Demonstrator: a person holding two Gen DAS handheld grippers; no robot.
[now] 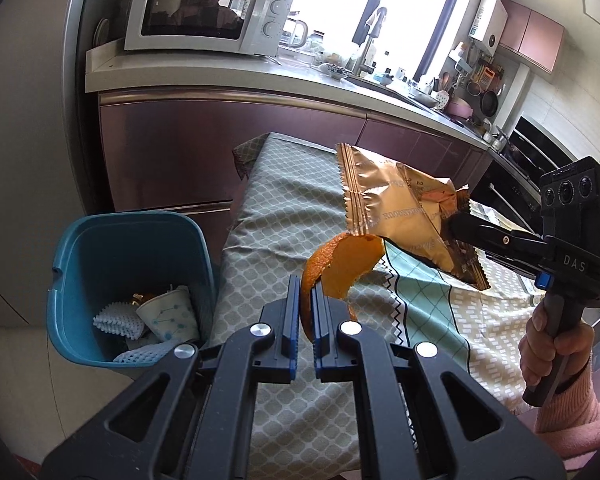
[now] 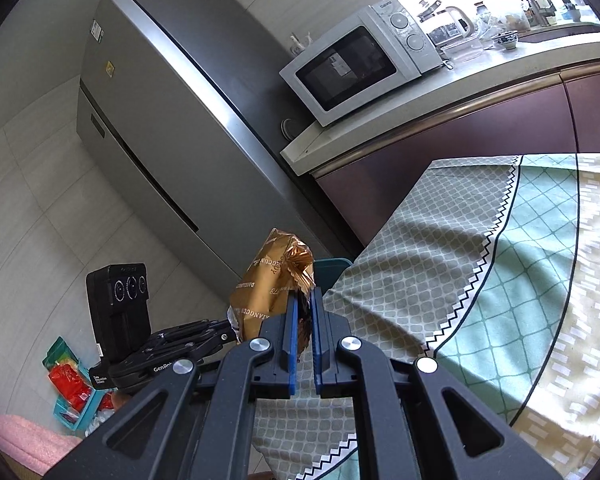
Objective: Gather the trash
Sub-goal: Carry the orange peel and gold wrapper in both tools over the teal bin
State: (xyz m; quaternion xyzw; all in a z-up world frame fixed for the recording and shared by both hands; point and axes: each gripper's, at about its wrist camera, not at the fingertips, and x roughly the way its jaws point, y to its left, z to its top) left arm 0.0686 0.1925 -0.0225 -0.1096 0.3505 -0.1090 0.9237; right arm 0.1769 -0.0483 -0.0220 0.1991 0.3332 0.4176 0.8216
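My left gripper (image 1: 306,292) is shut on a piece of orange peel (image 1: 340,264) and holds it above the left end of the cloth-covered table (image 1: 284,208). My right gripper (image 2: 305,300) is shut on a crumpled gold snack wrapper (image 2: 268,280) and holds it in the air over the table. The wrapper (image 1: 396,208) and the right gripper (image 1: 456,226) also show in the left wrist view. A blue trash bin (image 1: 80,264) stands on the floor left of the table, with a paper cup (image 1: 168,316) and white foam netting (image 1: 116,320) inside.
A kitchen counter (image 1: 236,76) with a microwave (image 1: 204,8) runs behind the table. A grey fridge (image 2: 160,120) stands left of it. The left gripper's body (image 2: 120,312) shows in the right wrist view, above colourful packets (image 2: 68,380) on the floor.
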